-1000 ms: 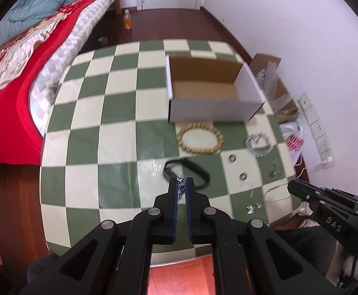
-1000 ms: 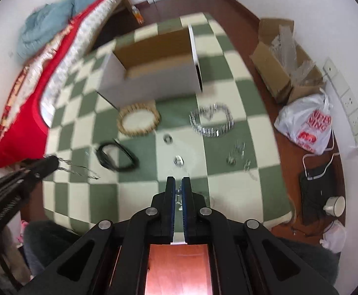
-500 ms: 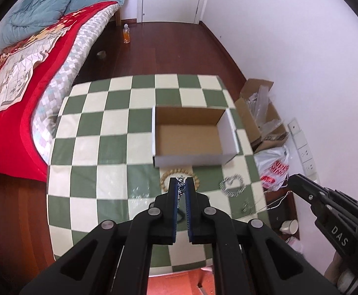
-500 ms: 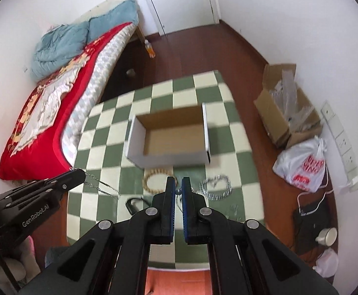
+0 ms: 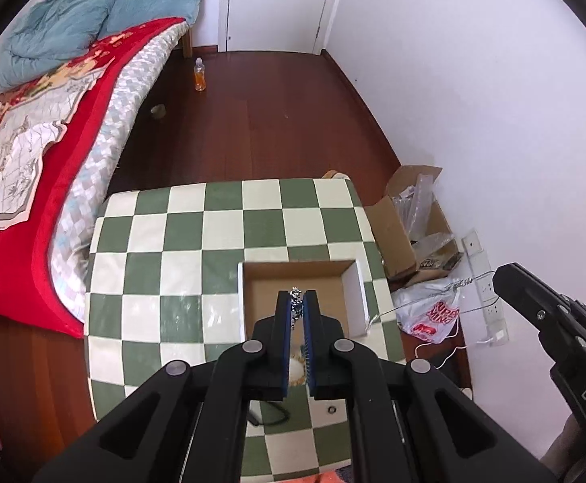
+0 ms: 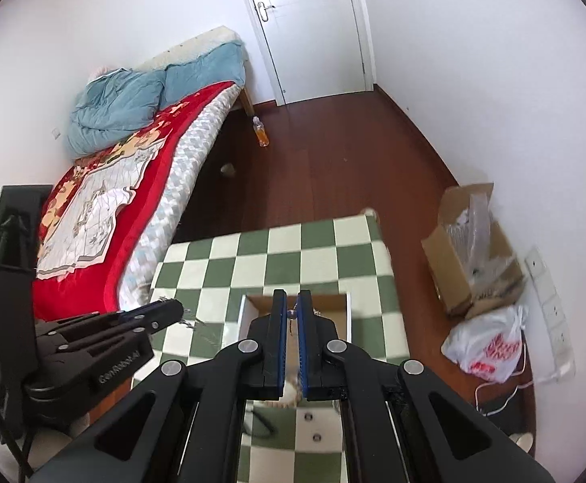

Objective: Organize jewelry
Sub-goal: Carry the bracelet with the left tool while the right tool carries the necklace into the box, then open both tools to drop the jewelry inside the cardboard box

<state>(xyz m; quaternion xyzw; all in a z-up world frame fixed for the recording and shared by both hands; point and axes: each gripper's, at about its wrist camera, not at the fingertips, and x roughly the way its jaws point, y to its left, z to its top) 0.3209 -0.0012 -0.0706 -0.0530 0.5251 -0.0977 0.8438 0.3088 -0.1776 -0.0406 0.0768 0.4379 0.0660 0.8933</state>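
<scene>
Both grippers hold one thin silver chain necklace high above the green-and-white checked table (image 5: 180, 241). My left gripper (image 5: 297, 302) is shut on one end of the necklace (image 5: 295, 305); the chain runs on to the right gripper's tip (image 5: 506, 277), with its middle (image 5: 413, 304) hanging between. My right gripper (image 6: 291, 310) is shut on the other end (image 6: 291, 314); the left gripper's tip (image 6: 168, 309) shows at left. An open cardboard box (image 5: 301, 281) stands on the table below, also in the right wrist view (image 6: 333, 302).
A bead bracelet (image 5: 298, 366), a black band (image 5: 273, 416) and small rings (image 6: 308, 416) lie on the table behind the fingers. A bed (image 5: 31, 141) stands left. A carton (image 5: 413, 221) and plastic bag (image 5: 430, 314) sit on the floor at right.
Both grippers have risen far above the table with the necklace stretched between them. The table and box now look much smaller, and the box lies under the fingertips.
</scene>
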